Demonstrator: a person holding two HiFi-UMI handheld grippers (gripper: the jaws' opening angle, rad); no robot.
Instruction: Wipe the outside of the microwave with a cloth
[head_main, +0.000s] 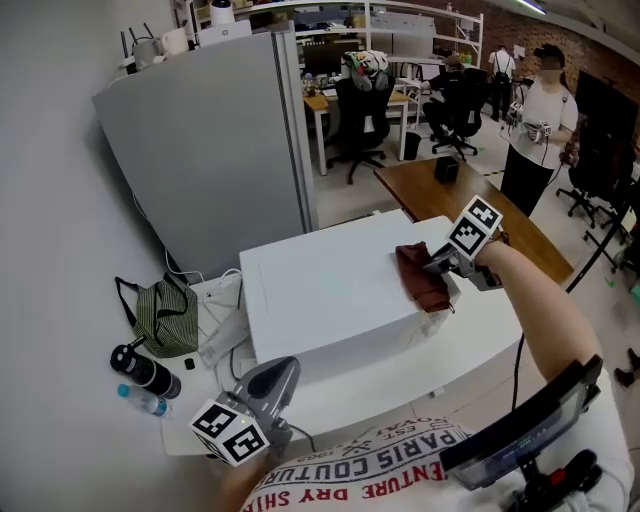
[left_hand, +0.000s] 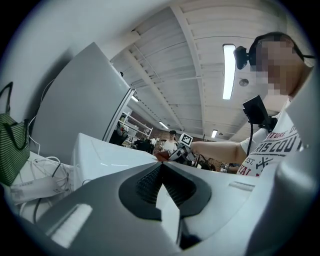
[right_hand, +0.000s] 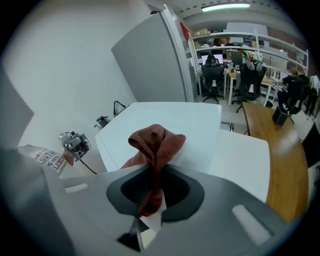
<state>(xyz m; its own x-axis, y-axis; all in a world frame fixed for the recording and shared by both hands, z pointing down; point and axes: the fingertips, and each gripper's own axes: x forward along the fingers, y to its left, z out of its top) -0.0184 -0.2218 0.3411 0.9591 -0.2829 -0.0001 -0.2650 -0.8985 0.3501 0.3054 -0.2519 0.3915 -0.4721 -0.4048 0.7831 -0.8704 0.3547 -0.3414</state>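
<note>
Both tools clenched: right tool (head_main: 437, 266) pinches cloth (head_main: 420, 280) atop microwave (head_main: 320, 300) (left tool (head_main: 278, 372) empty).

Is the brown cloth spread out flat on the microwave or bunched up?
Bunched up: the right gripper pinches the cloth into a crumpled wad at the microwave's top right edge.

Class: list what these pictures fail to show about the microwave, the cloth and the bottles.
Microwave far side: head view, hidden behind its own body.
Surface under the cloth: right gripper view, covered by the bunched cloth in the right tongs.
Dark bottle, any label: head view, too small to tell.
</note>
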